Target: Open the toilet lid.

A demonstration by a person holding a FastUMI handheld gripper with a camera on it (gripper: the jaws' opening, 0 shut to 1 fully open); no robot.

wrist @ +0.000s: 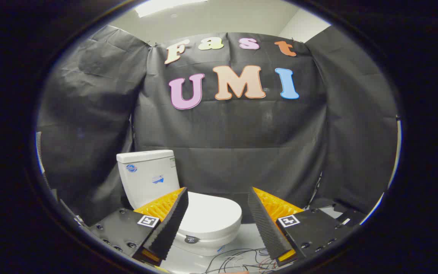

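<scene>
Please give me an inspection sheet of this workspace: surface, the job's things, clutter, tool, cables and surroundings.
Surface: pale floor under and beside the toilet.
Job's things: white toilet with its tank at the back; toilet lid is down, closed, not yet touched.
Clutter: nothing seen apart from the cables.
Tool: the tool is open, fingers spread wide, nothing between them; the lid lies beyond them, partly behind the left finger.
Cables: loose thin wires on the floor in front of the bowl, between the fingers.
Surroundings: black cloth wall behind and at both sides; white ceiling with a light above.
</scene>
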